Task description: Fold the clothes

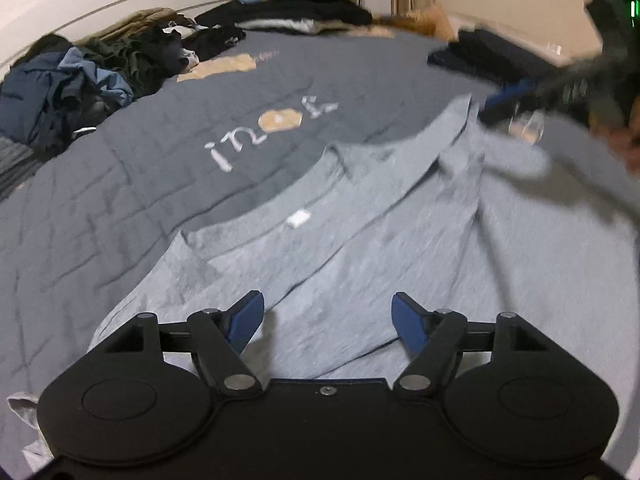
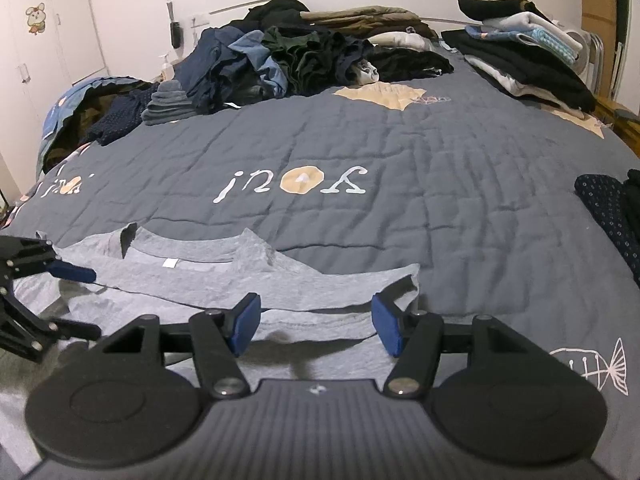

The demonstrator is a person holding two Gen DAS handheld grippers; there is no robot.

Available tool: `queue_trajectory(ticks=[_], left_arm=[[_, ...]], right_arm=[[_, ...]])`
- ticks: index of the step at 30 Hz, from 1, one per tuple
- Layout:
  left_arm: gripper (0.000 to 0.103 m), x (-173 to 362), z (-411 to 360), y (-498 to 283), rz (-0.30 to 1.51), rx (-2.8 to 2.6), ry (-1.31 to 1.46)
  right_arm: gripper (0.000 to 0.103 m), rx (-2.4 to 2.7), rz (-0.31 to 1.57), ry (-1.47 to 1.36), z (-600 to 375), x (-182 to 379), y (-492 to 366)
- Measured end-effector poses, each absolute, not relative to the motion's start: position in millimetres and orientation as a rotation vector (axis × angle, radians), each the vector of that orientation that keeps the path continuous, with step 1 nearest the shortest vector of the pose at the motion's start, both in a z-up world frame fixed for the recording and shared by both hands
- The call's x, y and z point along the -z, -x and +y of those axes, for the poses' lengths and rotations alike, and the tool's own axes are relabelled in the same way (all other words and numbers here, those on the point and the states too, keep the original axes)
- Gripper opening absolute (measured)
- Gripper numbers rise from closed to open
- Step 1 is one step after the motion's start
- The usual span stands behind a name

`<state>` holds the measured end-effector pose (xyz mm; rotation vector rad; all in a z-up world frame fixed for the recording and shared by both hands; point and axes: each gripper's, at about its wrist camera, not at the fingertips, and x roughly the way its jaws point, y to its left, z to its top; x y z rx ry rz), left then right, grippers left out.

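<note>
Beneath parted fingers (image 2: pixel 386 326) — grey T-shirt (image 2: pixel 248 276)

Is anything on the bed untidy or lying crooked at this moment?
Yes. The grey T-shirt lies creased, one sleeve folded unevenly over the body. Behind it, a heap of unfolded dark clothes sprawls near the headboard, unlike the neat folded stack beside it.

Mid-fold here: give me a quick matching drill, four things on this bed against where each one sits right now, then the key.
1. grey T-shirt
2. white neck label
3. folded stack
4. unfolded heap

A. far right, by the headboard
B. far left of the bed
C. spread flat under both tools
D. inside the collar

Pairs: 1-C, 2-D, 3-A, 4-B
</note>
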<state>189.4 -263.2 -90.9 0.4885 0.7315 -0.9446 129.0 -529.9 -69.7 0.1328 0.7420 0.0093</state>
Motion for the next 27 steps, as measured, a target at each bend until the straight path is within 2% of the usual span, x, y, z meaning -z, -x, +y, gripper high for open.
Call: queue_trajectory(ticks=[2, 4, 5, 7, 9, 15, 21, 22, 23, 25, 26, 27], left_arm=[[0.061, 97.9, -264.3, -190.1, 0.75, 0.952, -0.498], [0.026, 100.5, -262.9, -191.8, 0.77, 0.973, -0.469], [0.016, 100.1, -262.8, -192.0, 0.771, 0.979, -0.466], [0.004, 95.7, -260.5, -192.4, 0.772, 0.99, -0.449], [0.003, 89.7, -256.8, -193.3, 0.759, 0.996, -0.423], [0.003, 64.7, -244.7, -203.0, 0.614, 0.894, -0.288], [0.005, 79.1, -260.9, -209.2, 0.558, 0.685, -0.286], [0.014, 79.1, -259.9, -208.5, 0.556, 0.683, -0.301], [0.031, 79.0, -258.8, -207.7, 0.555, 0.68, -0.316], [0.051, 78.5, -256.3, -206.2, 0.55, 0.674, -0.344], [0.057, 73.3, -248.3, -206.4, 0.525, 0.657, -0.336], [0.058, 68.0, -238.3, -208.1, 0.516, 0.638, -0.319]], right_arm=[[0.061, -0.008, 0.744, -0.139, -530.3, 69.8, -129.3], [0.061, -0.008, 0.746, -0.139, -529.9, 69.9, -129.5], [0.061, -0.009, 0.746, -0.138, -529.9, 69.9, -129.3], [0.061, -0.01, 0.745, -0.135, -529.9, 69.8, -128.9], [0.061, -0.012, 0.745, -0.133, -529.9, 69.8, -128.4], [0.061, 0.004, 0.724, -0.136, -531.6, 67.9, -127.4], [0.061, 0.04, 0.693, -0.124, -534.6, 67.0, -127.9], [0.061, 0.047, 0.694, -0.124, -536.5, 67.1, -128.1], [0.061, 0.053, 0.696, -0.125, -538.5, 67.2, -128.2], [0.061, 0.074, 0.697, -0.123, -543.2, 68.6, -128.5], [0.061, 0.084, 0.7, -0.122, -545.8, 69.9, -129.0], [0.061, 0.094, 0.704, -0.12, -548.3, 71.3, -129.4]])
